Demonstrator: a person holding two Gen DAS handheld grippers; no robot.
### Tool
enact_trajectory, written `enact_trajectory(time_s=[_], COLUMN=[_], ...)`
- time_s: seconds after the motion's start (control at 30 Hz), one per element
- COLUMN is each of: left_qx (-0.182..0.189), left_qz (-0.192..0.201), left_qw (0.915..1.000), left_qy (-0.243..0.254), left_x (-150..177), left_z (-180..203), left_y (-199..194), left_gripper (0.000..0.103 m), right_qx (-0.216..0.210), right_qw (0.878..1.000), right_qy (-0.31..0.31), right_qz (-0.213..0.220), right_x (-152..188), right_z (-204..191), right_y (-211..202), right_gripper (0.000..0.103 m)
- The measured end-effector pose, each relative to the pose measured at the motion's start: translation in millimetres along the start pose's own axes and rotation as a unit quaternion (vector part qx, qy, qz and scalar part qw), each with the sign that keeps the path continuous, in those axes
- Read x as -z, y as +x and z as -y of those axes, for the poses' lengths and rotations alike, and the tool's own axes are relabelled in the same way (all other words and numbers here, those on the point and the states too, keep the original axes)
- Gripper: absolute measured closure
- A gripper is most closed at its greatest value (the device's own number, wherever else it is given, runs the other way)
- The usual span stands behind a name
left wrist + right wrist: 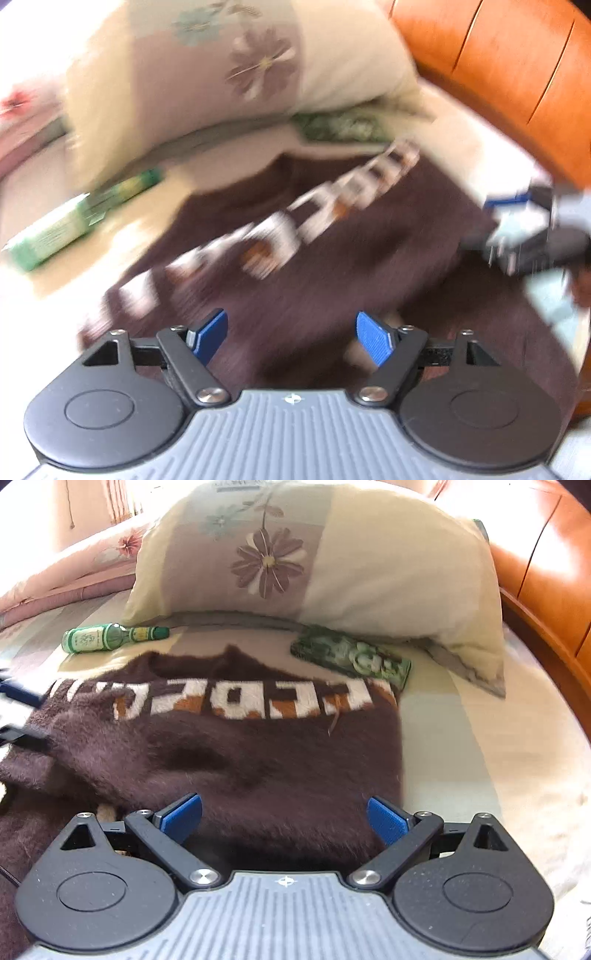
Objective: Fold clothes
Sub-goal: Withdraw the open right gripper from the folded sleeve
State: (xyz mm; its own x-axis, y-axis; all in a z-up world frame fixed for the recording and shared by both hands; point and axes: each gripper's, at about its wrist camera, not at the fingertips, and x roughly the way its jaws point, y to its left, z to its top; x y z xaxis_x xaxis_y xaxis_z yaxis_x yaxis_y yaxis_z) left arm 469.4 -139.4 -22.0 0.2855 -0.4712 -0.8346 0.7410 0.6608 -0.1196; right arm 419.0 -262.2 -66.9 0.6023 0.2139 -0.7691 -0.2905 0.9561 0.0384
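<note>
A fuzzy dark brown sweater (332, 277) (221, 760) with a band of white and orange letters lies spread on the bed. The left wrist view is blurred by motion. My left gripper (291, 338) hovers over the sweater's lower part, open, its blue pads (210, 334) wide apart with nothing pinched. My right gripper (284, 819) is also open above the sweater's near edge, with its blue pads (386, 823) apart and only fabric below. The right gripper (528, 229) shows as a blur at the sweater's right side in the left wrist view.
A cream pillow (317, 561) with a purple flower lies behind the sweater. Beside it are a green bottle (110, 637) and a flat green patterned packet (351, 657). An orange wooden headboard (546, 576) bounds the right. A pink quilt (74, 576) lies at far left.
</note>
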Motion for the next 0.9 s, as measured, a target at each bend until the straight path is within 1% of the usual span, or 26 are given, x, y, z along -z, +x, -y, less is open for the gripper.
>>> enact_trajectory(time_s=[0.03,0.07,0.13,0.17,0.2,0.27,0.33,0.37,0.43,0.5,0.53,0.57,0.6,0.63,0.73,0.83,0.9], left_qx=[0.009,0.007,-0.020,-0.024,-0.022,-0.027,-0.026,-0.019,-0.006,-0.010,-0.017,-0.020,-0.017,-0.014,-0.011,-0.011,-0.009], left_qz=[-0.005,-0.014,-0.042,-0.046,-0.045,-0.048,-0.041,-0.037,-0.038,-0.059,-0.076,-0.082,-0.078,-0.074,-0.075,-0.079,-0.080], left_qw=[0.9999,0.9999,0.9989,0.9984,0.9982,0.9975,0.9982,0.9988,0.9993,0.9982,0.9969,0.9964,0.9968,0.9972,0.9971,0.9967,0.9966], left_qy=[0.001,-0.001,-0.010,-0.022,-0.033,-0.045,-0.035,-0.025,-0.006,0.006,0.008,0.007,0.004,0.001,0.007,0.015,0.015], left_x=[-2,-2,3,6,5,-2,-10,-15,-22,-25,-23,-20,-18,-16,-13,-10,-10], left_z=[4,4,-4,-9,-12,-14,-8,-2,9,17,17,15,13,11,7,1,-2], left_y=[15,28,52,57,54,44,33,31,36,55,68,74,75,76,74,73,73], left_gripper=[0.025,0.025,0.025,0.025,0.025,0.026,0.026,0.025,0.024,0.024,0.024,0.022,0.020,0.019,0.019,0.016,0.016], right_qx=[-0.001,-0.002,0.015,0.023,0.034,0.044,0.045,0.044,0.041,0.050,0.057,0.068,0.094,0.120,0.130,0.147,0.141], right_qw=[1.000,1.000,1.000,0.999,0.999,0.997,0.996,0.995,0.995,0.994,0.993,0.992,0.992,0.990,0.991,0.985,0.988], right_qy=[0.003,0.006,0.017,0.027,0.040,0.061,0.078,0.086,0.092,0.099,0.105,0.106,0.085,0.062,-0.011,-0.084,-0.058], right_qz=[-0.004,-0.008,0.001,0.010,0.013,0.002,-0.018,-0.024,-0.013,0.003,0.005,0.003,-0.017,-0.037,-0.025,-0.016,-0.024], right_x=[3,7,12,15,19,32,43,46,45,40,36,34,33,33,36,37,38], right_z=[3,5,14,19,27,41,50,53,55,58,62,65,65,66,64,58,61], right_y=[1,2,-2,-6,-9,-9,-1,4,8,12,15,18,24,32,32,33,35], right_gripper=[0.004,0.004,0.005,0.004,0.004,0.002,0.002,0.002,0.002,0.002,0.002,0.002,0.002,0.002,0.001,0.000,0.000])
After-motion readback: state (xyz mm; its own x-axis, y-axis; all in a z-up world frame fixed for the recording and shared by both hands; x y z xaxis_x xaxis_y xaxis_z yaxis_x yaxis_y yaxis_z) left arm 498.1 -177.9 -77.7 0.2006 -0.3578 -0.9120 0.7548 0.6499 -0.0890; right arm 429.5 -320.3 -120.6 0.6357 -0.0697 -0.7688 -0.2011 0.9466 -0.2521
